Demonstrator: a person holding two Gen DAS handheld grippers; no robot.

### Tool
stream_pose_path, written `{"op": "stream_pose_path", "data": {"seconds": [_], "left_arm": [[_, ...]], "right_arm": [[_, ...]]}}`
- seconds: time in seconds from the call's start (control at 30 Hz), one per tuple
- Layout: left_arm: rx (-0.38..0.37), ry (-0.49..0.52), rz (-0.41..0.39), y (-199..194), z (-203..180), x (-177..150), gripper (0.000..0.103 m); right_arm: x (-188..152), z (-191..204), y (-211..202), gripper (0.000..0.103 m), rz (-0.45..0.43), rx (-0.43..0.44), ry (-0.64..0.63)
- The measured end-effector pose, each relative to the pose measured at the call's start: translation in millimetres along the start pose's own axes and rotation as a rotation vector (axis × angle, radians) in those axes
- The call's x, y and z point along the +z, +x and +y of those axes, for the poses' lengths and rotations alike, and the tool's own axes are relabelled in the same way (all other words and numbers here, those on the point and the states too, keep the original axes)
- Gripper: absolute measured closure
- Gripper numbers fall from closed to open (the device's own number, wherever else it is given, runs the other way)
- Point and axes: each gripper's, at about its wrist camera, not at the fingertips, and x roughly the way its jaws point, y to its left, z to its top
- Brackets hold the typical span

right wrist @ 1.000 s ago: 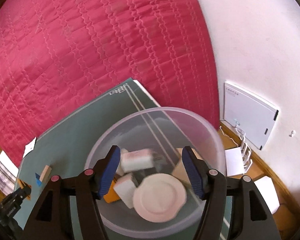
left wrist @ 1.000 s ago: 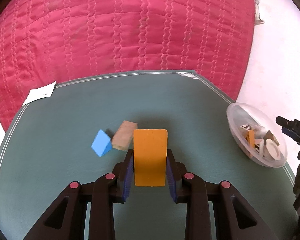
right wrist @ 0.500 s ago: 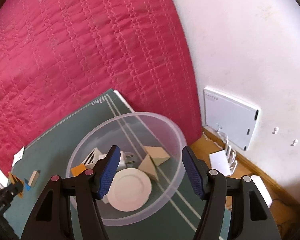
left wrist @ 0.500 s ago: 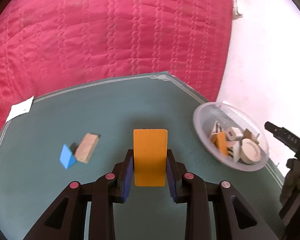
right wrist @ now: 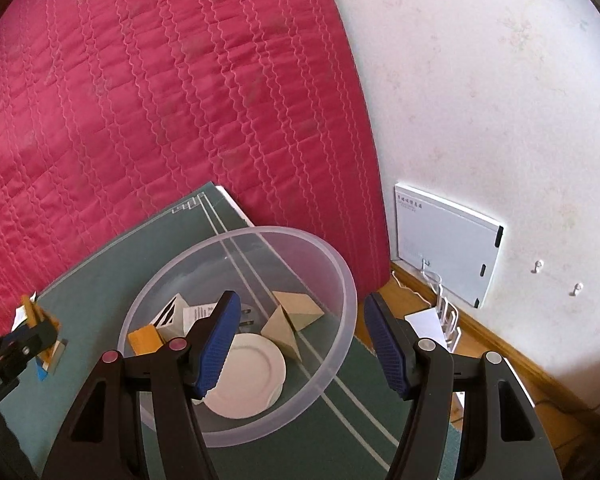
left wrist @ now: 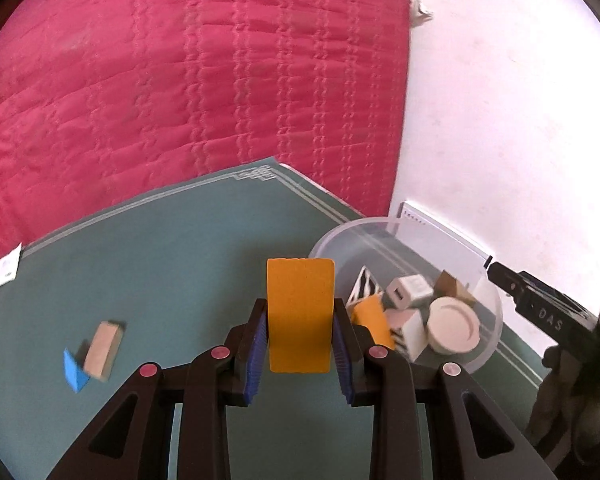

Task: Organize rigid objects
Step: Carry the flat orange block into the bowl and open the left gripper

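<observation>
My left gripper [left wrist: 300, 312] is shut on an upright orange block [left wrist: 300, 300], just left of a clear plastic bowl [left wrist: 496, 312] on the teal mat [left wrist: 180, 272]. In the bowl lie a white plate [left wrist: 454, 330], a white plug cube [left wrist: 410, 292], a second orange block [left wrist: 374, 318] and wooden wedges [right wrist: 296, 308]. A blue wedge [left wrist: 74, 370] and a plain wooden block [left wrist: 104, 346] lie together on the mat at the left. My right gripper [right wrist: 300, 340] stands open above the bowl's [right wrist: 260, 234] right rim, pressing on nothing.
A red quilted bedspread [left wrist: 180, 80] lies behind the mat. A white wall with a flat white box [right wrist: 448, 248] is at the right, with wooden floor [right wrist: 500, 344] and cables below it. A paper slip [left wrist: 2, 274] lies at the mat's left edge.
My left gripper has carried the orange block rightward up to the bowl; the blue wedge and wooden block fell behind at the left. The right gripper drew back a little from the bowl.
</observation>
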Motion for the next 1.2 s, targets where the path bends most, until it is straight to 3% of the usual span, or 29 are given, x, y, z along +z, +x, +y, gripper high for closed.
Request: {"op": "stream_pose_path", "data": {"seconds": [0.8,0.93,1.2], "left_arm": [[-0.071,0.095,0.033,91,-36,52,0.071],[-0.068,0.096,0.026,95,-37,52,0.044],[-0.031,0.041,0.035,87,-11,46,0.038]], "right_arm": [[6,-7,3,0.038,0.009,-0.001,0.011],[4,-8,4,0.038,0.014,-0.003,0.008],[1,-5,4,0.038,0.016,0.005,-0.002]]}}
